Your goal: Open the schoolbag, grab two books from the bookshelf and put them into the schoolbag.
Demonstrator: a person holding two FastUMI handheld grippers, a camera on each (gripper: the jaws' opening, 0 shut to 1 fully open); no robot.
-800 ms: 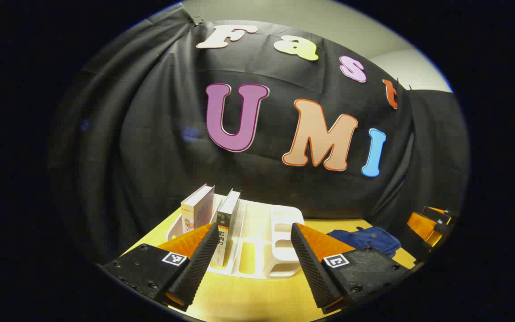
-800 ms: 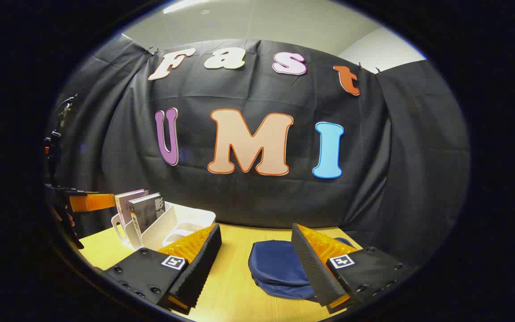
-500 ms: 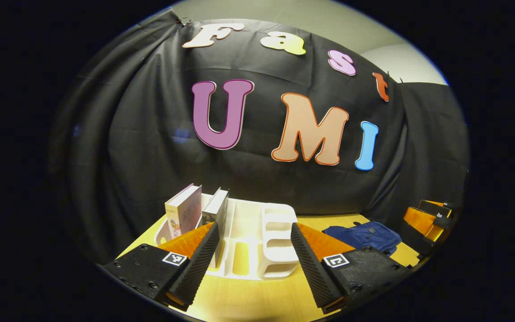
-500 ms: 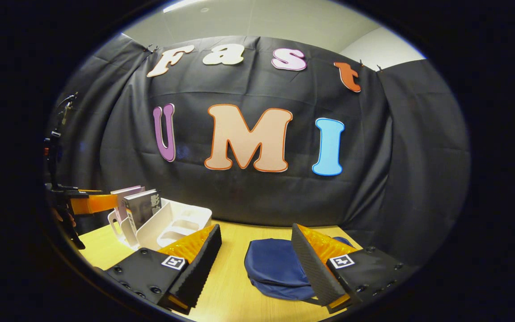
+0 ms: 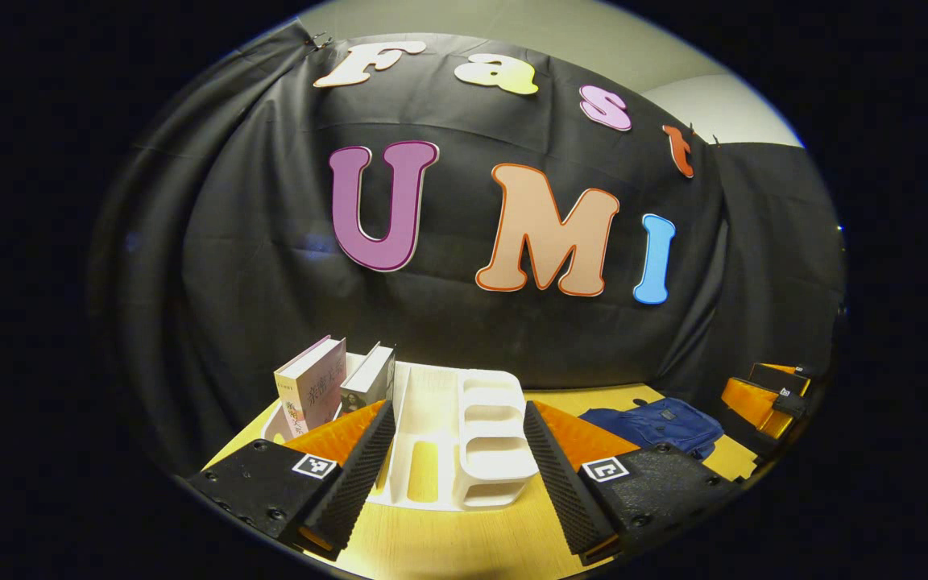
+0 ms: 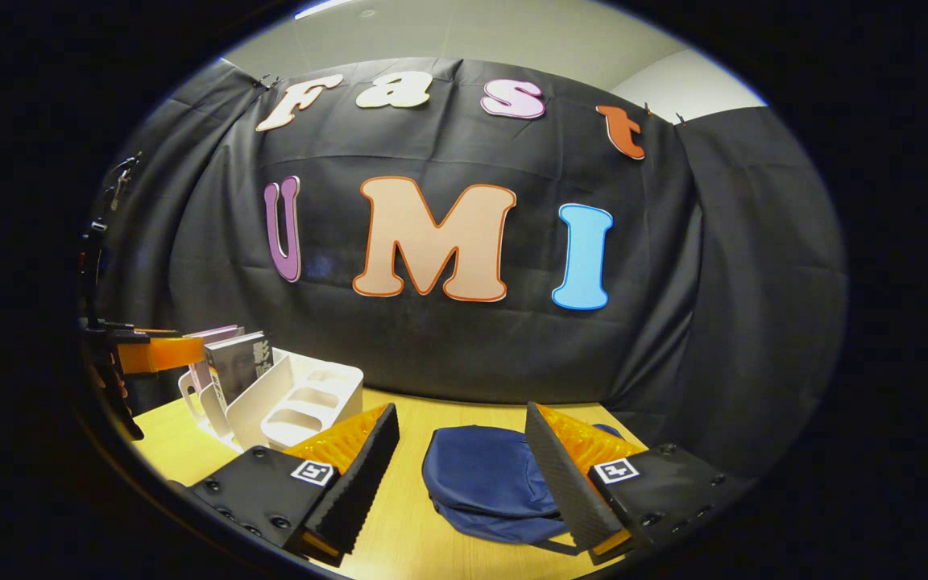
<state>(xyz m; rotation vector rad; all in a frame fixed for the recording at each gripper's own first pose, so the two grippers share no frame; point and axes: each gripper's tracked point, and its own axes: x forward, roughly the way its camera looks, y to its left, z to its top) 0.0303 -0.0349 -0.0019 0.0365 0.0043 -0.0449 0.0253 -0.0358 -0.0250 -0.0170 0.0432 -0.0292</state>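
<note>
The schoolbag (image 6: 484,483), a dark blue soft bag, lies flat on the wooden table (image 6: 408,524) toward the right side of the booth, and in the right gripper view it sits just past the tips of the right gripper (image 6: 457,459), partly behind one finger; no opening can be made out on it. In the left gripper view the same bag (image 5: 657,424) lies off to the right, well apart from the bookshelf. The bookshelf (image 5: 464,435), a white rack with upright dividers, stands on the table's left part, directly ahead of the left gripper (image 5: 457,451). Two books stand in its leftmost slots, leaning a little: a pink-covered book (image 5: 311,391) at the outer end and a dark-covered book (image 5: 369,380) just beside it. The left gripper's fingers are spread wide with nothing between them but the view of the rack. The right gripper's fingers are likewise wide apart and hold nothing. In the right gripper view the rack (image 6: 287,399) and both books sit at far left, near the other gripper
</note>
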